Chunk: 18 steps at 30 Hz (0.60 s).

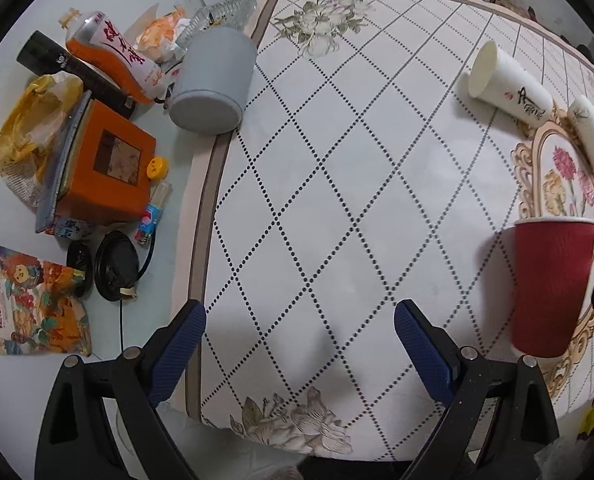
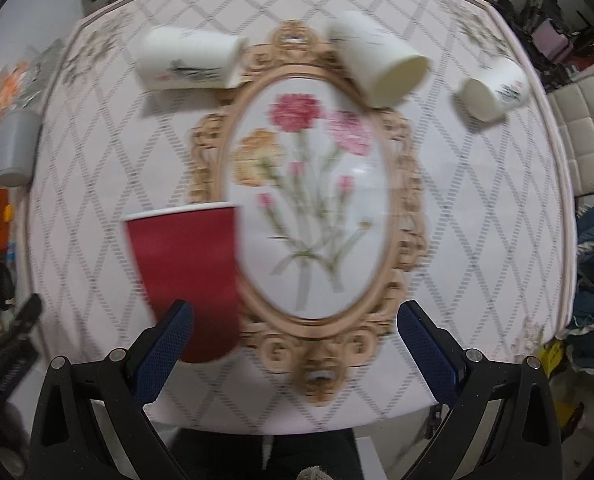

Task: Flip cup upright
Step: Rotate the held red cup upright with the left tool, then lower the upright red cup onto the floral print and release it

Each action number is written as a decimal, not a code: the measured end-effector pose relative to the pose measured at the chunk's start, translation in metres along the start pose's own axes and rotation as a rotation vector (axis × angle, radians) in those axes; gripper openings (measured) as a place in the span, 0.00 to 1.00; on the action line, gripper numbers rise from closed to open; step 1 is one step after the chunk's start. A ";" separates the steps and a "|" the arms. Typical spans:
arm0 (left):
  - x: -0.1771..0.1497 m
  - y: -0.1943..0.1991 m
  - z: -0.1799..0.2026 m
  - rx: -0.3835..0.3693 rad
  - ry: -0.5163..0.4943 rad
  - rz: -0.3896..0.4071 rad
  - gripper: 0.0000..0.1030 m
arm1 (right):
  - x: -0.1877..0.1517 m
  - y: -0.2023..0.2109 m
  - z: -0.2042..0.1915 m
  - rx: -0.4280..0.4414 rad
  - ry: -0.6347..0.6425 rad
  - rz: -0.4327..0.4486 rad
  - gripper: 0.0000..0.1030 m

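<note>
ribbed red paper cup (image 1: pixel 551 286) upright, white rim up; both grippers (image 1: pixel 300 350) (image 2: pixel 295 350) wide open, empty

Ribbed matt paper red cup (image 1: pixel 549 286) (white cups (image 1: pixel 509 86) smooth).

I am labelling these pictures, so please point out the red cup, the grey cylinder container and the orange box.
red cup (image 1: pixel 549 284), left wrist view, middle of its ribbed side wall.
grey cylinder container (image 1: pixel 217 76), left wrist view, its curved side.
orange box (image 1: pixel 113 152), left wrist view, its top face.
</note>
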<state>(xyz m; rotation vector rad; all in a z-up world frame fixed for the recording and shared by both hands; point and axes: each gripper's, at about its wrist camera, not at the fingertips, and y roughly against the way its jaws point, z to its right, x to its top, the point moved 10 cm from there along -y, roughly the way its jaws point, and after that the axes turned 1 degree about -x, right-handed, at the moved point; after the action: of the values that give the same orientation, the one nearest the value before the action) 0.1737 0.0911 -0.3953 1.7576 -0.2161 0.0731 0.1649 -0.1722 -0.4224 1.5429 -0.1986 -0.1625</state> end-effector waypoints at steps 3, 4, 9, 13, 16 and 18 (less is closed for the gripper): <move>0.000 -0.008 -0.002 -0.015 -0.002 -0.006 0.93 | 0.004 -0.004 -0.029 0.015 0.027 -0.001 1.00; 0.000 -0.011 -0.002 -0.022 -0.001 -0.009 0.93 | 0.006 -0.007 -0.037 0.023 0.031 -0.003 1.00; 0.000 -0.021 -0.002 -0.044 -0.005 -0.018 0.94 | 0.009 -0.024 -0.057 0.019 0.038 -0.037 0.95; 0.000 -0.026 0.001 -0.071 -0.010 -0.022 0.99 | 0.006 -0.040 -0.062 0.006 0.038 -0.096 0.83; 0.000 -0.027 0.001 -0.079 -0.009 -0.026 0.99 | 0.003 -0.049 -0.064 0.019 0.024 -0.126 0.75; 0.001 -0.027 0.002 -0.085 -0.007 -0.029 0.99 | 0.003 -0.049 -0.066 0.014 0.028 -0.121 0.75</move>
<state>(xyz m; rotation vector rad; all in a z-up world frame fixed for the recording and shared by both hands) 0.1797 0.0941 -0.4215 1.6766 -0.1956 0.0359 0.1837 -0.1096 -0.4722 1.5707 -0.0848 -0.2352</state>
